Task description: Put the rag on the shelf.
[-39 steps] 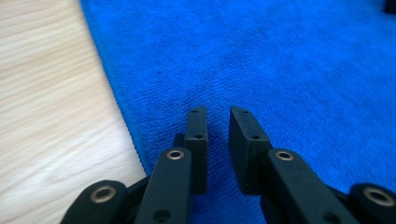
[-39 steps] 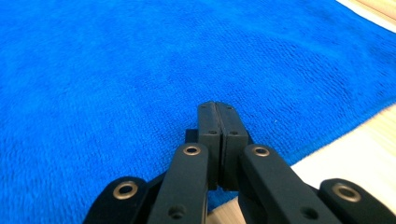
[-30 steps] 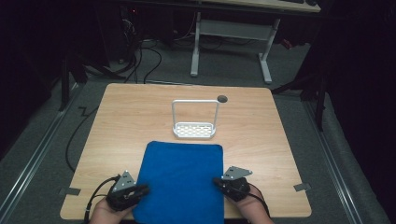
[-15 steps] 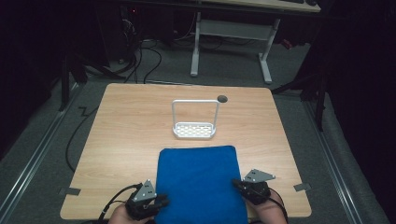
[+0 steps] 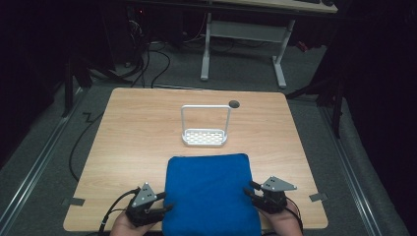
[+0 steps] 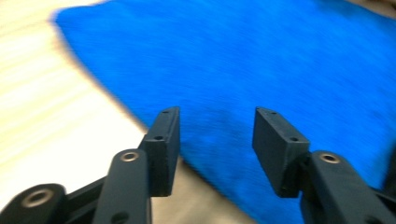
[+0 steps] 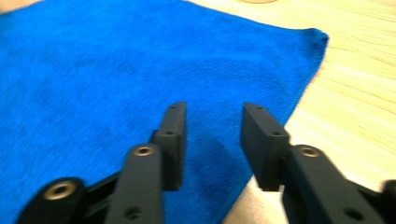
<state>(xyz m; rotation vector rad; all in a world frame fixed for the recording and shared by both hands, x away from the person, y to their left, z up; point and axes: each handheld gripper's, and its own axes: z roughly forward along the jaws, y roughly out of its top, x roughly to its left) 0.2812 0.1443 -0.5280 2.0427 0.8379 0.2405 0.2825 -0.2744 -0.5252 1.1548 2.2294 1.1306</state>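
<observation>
Since a second ago the blue towel [image 5: 209, 194] sits nearer the desk's [image 5: 137, 132] 6 o'clock edge; left tool [image 5: 164, 209] and right tool [image 5: 250, 191] gape empty, apparently released.

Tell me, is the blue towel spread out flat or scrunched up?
Spread flat: the blue towel lies smooth on the table, four edges straight.

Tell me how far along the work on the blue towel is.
Done, by the look of it: the blue towel lies flat at the near edge of the wooden table, short of the white wire rack. In hand: the left tool and right tool sit at its side edges, jaws open, gripping nothing. Left: probably closing on the edges, then a fold or lift.
</observation>
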